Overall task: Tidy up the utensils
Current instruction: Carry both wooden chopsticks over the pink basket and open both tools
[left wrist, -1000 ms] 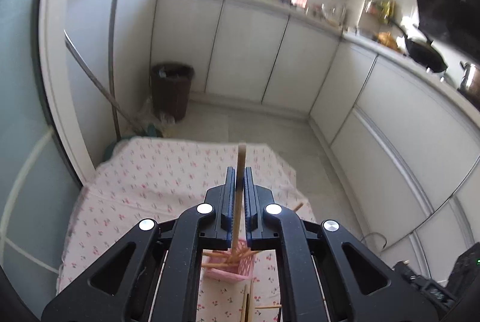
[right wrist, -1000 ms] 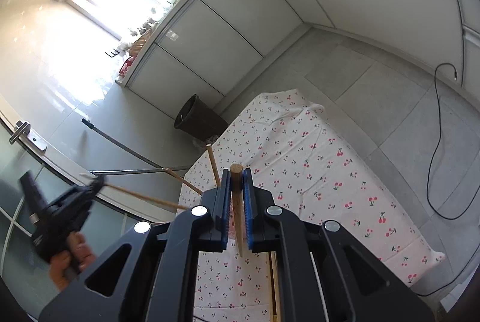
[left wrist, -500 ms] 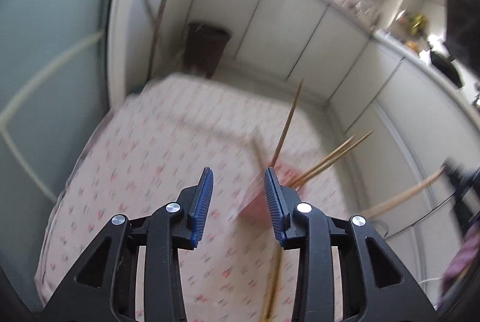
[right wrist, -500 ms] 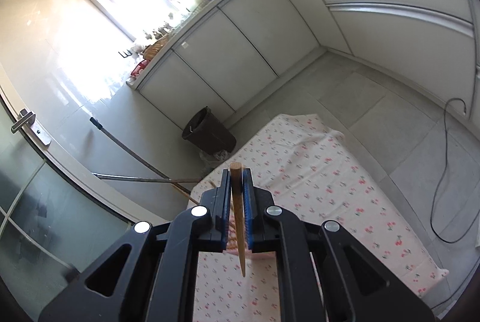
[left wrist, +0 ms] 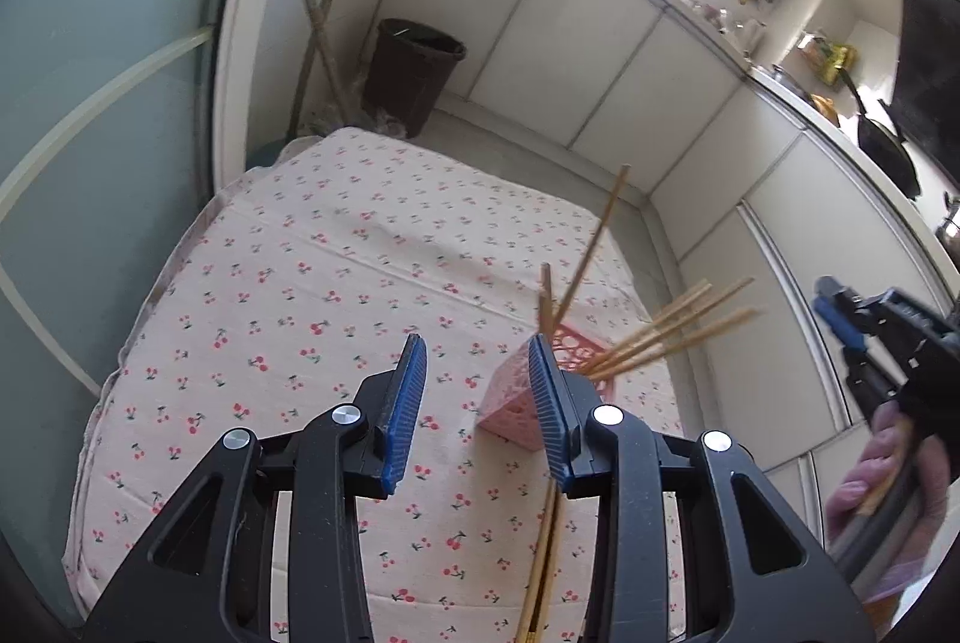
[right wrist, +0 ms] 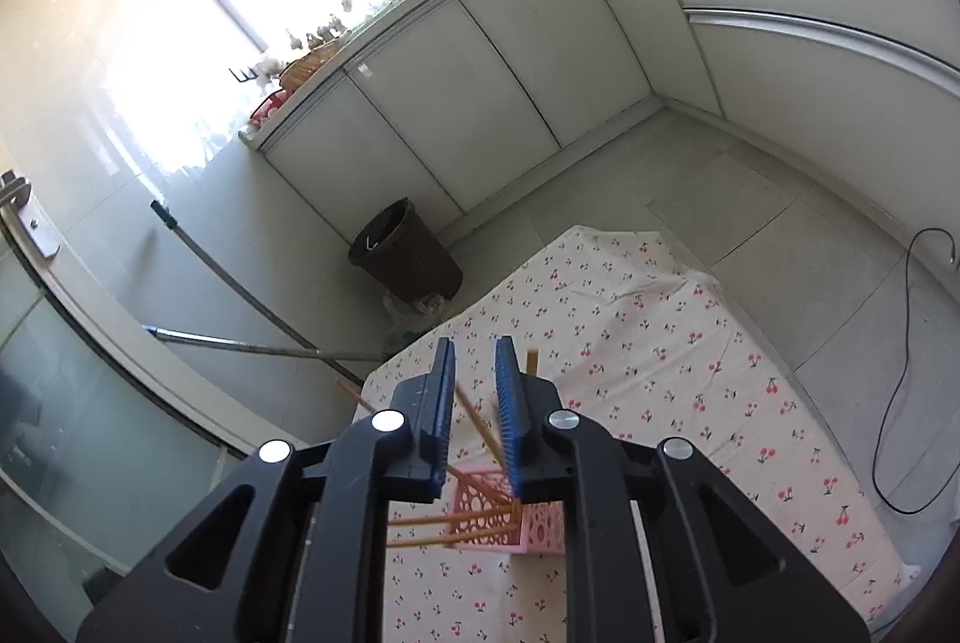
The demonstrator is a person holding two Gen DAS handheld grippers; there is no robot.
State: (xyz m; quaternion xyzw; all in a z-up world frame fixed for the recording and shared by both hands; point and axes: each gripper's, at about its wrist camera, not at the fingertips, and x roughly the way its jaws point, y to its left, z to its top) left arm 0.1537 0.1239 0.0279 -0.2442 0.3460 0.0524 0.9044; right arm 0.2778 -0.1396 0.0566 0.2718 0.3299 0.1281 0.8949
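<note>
A pink lattice holder (left wrist: pixel 516 409) stands on the cherry-print cloth (left wrist: pixel 312 283) with several wooden chopsticks (left wrist: pixel 672 328) leaning out of it. Loose chopsticks (left wrist: pixel 543 565) lie on the cloth near the front. My left gripper (left wrist: pixel 477 403) is open and empty, just left of the holder. My right gripper (right wrist: pixel 477 403) is open above the holder (right wrist: pixel 504 520), with chopsticks (right wrist: pixel 474 421) between and below its jaws, not gripped. It also shows in the left wrist view (left wrist: pixel 888 343) at the far right, held in a gloved hand.
A dark waste bin (left wrist: pixel 414 73) stands on the floor beyond the table, with mop poles (left wrist: pixel 315 13) leaning by a glass door. White cabinets (right wrist: pixel 480 61) line the walls. A black cable (right wrist: pixel 900 373) lies on the floor right of the table.
Both grippers have opened and let go of their chopsticks, which now stand in the pink holder. The left gripper has drawn back and to the left of the holder.
</note>
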